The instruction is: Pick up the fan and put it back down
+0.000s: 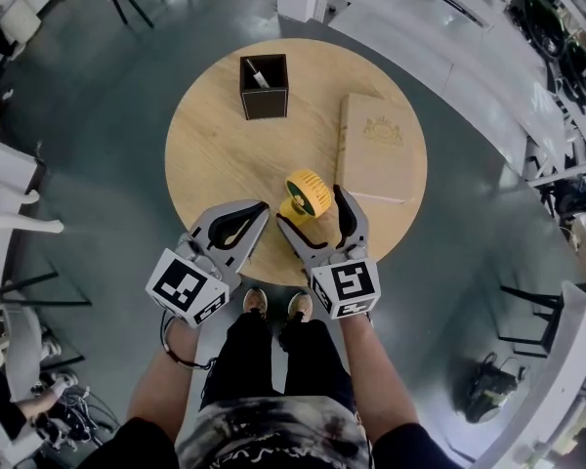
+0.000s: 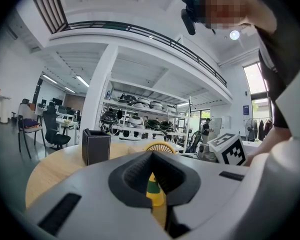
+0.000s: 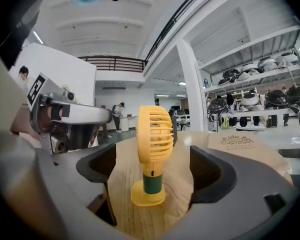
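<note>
My right fingers [image 3: 212,171] are wide apart with the fan [image 3: 154,134] standing between them, and nothing is touching. In the right gripper view bare wood shows on both sides of its stem, so there's no grip on it.

The fan is upright on its own foot. Head and foot are yellow, with a green band on the neck. It sits on the round wooden surface [image 1: 215,154] near the edge closest to me. In the head view it's about level with the tips of the right fingers, not deep between them.

My left fingers [image 1: 236,225] are together, tips meeting, holding nothing. Only the hollow between the pads is open, and in the left gripper view a strip of the fan shows through it. They hang over the near-left edge of the surface, just beside the right ones. They point toward the fan but are apart from it.

Also on the surface:
- A black square box [image 1: 264,88] at the far side, open on top. Something pale is inside, can't tell what.
- A beige book [image 1: 379,147] with a gold emblem, lying flat on the right. It's just behind the fan, not touching it.

Both are apart from either set of fingers. My shoes [image 1: 255,303] show below the near edge, on a grey floor [image 1: 98,115].
</note>
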`<state>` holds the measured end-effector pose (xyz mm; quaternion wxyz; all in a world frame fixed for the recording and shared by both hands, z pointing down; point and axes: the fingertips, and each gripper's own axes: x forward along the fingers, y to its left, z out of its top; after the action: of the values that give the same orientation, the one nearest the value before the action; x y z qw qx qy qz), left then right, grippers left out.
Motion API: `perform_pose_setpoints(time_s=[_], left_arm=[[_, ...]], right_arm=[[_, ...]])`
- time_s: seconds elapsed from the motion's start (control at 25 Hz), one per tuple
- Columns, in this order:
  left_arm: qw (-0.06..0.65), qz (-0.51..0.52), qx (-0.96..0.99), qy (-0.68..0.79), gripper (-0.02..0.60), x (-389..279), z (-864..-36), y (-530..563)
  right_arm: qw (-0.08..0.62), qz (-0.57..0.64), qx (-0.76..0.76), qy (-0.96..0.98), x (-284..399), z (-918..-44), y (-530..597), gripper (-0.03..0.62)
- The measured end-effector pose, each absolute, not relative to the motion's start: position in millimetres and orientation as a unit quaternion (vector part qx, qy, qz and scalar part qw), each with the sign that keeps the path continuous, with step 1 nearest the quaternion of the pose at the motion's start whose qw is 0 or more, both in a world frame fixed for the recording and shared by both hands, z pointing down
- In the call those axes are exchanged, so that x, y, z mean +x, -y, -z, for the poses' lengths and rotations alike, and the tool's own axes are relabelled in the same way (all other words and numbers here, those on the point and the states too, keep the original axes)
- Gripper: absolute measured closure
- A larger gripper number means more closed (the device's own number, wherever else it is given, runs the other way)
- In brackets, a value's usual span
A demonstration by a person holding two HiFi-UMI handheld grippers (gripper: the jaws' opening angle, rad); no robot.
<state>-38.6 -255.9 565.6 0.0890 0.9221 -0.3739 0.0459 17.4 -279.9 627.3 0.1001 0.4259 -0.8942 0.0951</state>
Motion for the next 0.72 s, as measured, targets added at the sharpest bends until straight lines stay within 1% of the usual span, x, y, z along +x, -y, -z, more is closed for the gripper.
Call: perform_pose_setpoints(time_s=[0.12,0.28,0.72], left_arm=[[0.089,-0.046,0.922,0.375,0.565,-38.9,-561.9,253.6],[0.088,-0.047,0.921,0.376,0.565,-38.6,-557.9,251.4],[0.088,-0.051,0.921,0.377,0.565,-37.8,-543.4,243.0]], right_arm=[[0.102,-0.096,0.420,0.896,16.8,-623.8,277.1,0.110],[0.101,-0.103,0.412,0.900,15.6,-621.1,274.5,0.014],[0.111,-0.099,0.418,0.896,21.6,-606.4,266.4,0.006]])
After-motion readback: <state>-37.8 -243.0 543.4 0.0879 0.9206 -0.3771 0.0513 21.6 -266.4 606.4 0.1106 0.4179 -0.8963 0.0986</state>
